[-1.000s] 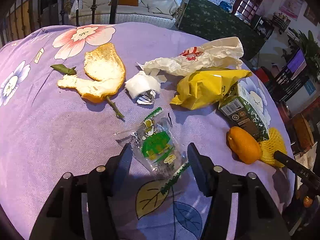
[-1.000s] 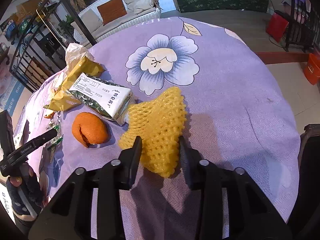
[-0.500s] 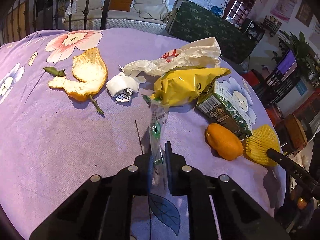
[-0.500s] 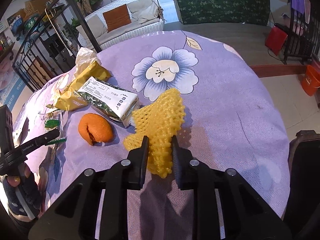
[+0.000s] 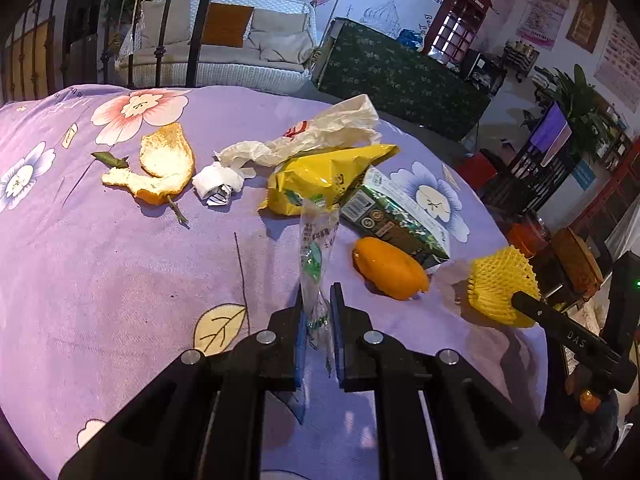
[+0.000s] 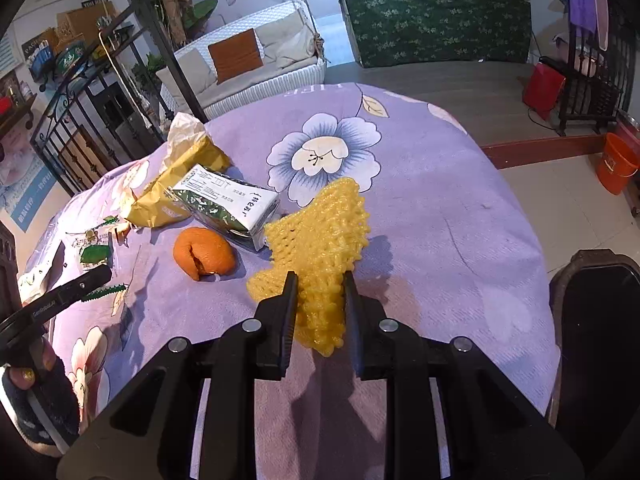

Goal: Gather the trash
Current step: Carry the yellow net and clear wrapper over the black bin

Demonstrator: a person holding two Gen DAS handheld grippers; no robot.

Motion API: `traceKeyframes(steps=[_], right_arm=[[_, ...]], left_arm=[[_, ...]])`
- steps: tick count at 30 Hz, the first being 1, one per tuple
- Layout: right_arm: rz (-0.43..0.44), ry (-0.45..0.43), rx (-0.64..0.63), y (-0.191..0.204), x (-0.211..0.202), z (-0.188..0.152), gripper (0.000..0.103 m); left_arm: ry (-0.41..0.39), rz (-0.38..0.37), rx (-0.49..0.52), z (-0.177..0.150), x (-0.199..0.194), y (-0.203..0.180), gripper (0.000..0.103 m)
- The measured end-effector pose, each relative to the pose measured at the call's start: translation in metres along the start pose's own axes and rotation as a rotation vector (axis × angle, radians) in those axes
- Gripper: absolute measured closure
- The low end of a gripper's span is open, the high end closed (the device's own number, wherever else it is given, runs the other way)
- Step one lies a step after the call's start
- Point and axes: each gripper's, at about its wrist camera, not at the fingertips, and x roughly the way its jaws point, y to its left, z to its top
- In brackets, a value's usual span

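My left gripper (image 5: 318,304) is shut on a clear plastic wrapper with green print (image 5: 316,256), which stands up between the pads, lifted off the purple flowered cloth (image 5: 100,272). My right gripper (image 6: 318,292) is shut on a yellow foam fruit net (image 6: 324,232), raised a little above the cloth. That net (image 5: 500,284) and the right gripper's finger show at the right of the left wrist view. Other trash lies on the table: orange peel (image 5: 160,168), a crumpled tissue (image 5: 218,182), a white plastic bag (image 5: 320,132), a yellow snack bag (image 5: 324,178), a green carton (image 5: 394,220) and an orange peel lump (image 5: 388,268).
The round table's edge (image 6: 532,240) drops off to a tiled floor at right. An orange bucket (image 6: 616,166) stands on the floor, a dark bin rim (image 6: 596,264) sits close at the right. A white sofa (image 5: 224,52) and metal railings stand behind.
Both grippers went from open around their items to shut on them. The wrapper now stands upright in the left jaws; the net is squeezed and lifted in the right. Both views pulled back and up.
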Motion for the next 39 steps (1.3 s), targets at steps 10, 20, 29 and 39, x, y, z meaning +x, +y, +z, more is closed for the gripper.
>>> traceKeyframes(steps=[10, 20, 29, 39], right_arm=[[-0.027, -0.127, 0.051, -0.024, -0.058, -0.023, 0.080], [-0.120, -0.215, 0.142, -0.073, -0.116, -0.051, 0.080], [-0.252, -0.230, 0.225, -0.127, -0.149, -0.075, 0.080], [-0.354, -0.126, 0.337, -0.181, -0.133, -0.100, 0.080]], left_arm=[[-0.075, -0.079, 0.060, -0.025, -0.038, -0.049, 0.092], [-0.097, -0.186, 0.136, -0.050, -0.055, -0.101, 0.092], [-0.095, -0.255, 0.185, -0.061, -0.057, -0.138, 0.092], [-0.071, -0.296, 0.230, -0.071, -0.052, -0.165, 0.092]])
